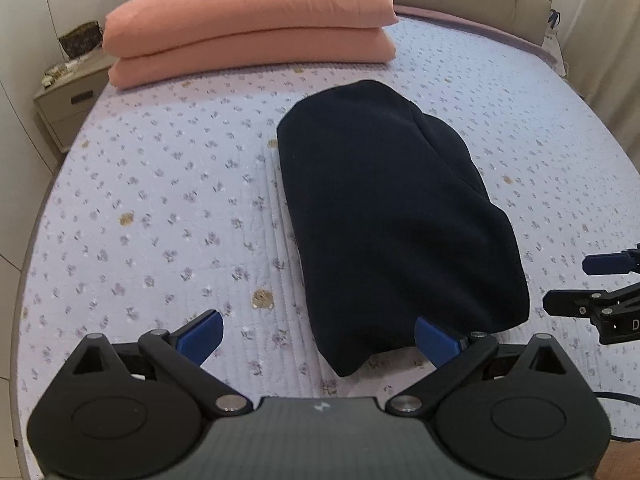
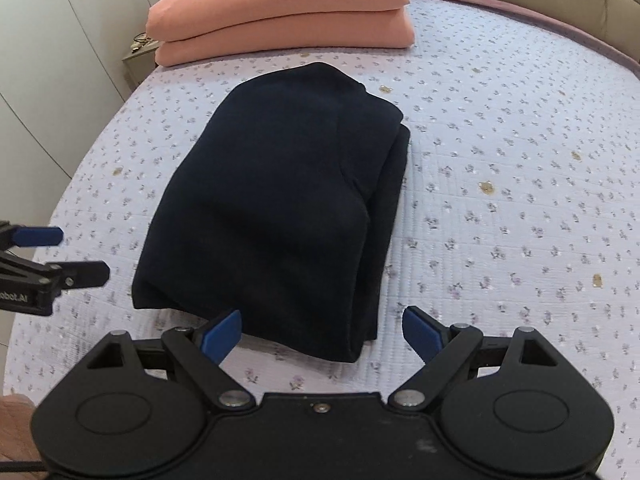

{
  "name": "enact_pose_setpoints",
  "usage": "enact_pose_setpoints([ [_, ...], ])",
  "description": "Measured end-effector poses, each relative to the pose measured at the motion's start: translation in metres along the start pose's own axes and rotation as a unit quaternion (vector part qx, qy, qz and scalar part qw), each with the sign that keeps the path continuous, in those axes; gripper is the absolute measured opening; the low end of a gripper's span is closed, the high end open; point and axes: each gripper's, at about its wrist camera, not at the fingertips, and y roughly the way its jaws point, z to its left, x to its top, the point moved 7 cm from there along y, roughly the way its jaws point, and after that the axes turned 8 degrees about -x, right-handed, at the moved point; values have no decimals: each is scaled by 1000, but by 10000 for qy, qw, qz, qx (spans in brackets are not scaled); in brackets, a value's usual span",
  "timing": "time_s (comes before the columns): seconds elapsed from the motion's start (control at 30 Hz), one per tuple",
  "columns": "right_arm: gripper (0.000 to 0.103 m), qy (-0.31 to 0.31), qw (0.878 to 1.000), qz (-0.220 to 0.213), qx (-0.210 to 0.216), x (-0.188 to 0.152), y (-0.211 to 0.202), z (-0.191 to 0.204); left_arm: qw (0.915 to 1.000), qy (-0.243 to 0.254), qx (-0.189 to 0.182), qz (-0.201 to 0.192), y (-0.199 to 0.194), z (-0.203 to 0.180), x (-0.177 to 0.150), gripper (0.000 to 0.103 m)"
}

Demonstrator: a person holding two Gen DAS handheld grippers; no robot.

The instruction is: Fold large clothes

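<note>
Navy fleece garment (image 1: 396, 216) is lying as a thick folded bundle mid-bed, soft and rounded at its edges, on the quilted floral bedspread (image 1: 160, 184). Folding is looking nearly done. Left claw (image 1: 318, 338) and right claw (image 2: 322, 330) are both gaping wide, holding nothing; next probably calls for gripping the near edge or smoothing.

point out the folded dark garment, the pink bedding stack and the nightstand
folded dark garment (image 2: 280, 208), right wrist view, middle of its top layer
pink bedding stack (image 1: 248, 12), left wrist view, upper fold of the stack
nightstand (image 1: 68, 96), left wrist view, its drawer front beside the bed
</note>
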Motion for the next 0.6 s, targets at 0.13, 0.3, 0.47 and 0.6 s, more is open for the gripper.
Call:
enact_pose_setpoints([
  [0.13, 102, -8, 10000, 4, 16, 0, 0, -1, 10000, 58, -8, 17, 0, 0, 0, 103],
  [0.3, 103, -52, 10000, -15, 17, 1, -1, 0, 9999, 98, -28, 37, 2, -1, 1, 103],
  [0.47, 102, -67, 10000, -28, 35, 1, -1, 0, 9999, 88, -74, 84, 4, -1, 0, 103],
  [0.6, 103, -83, 9999, -23, 58, 1, 0, 1, 9999, 80, -75, 88, 4, -1, 0, 103],
])
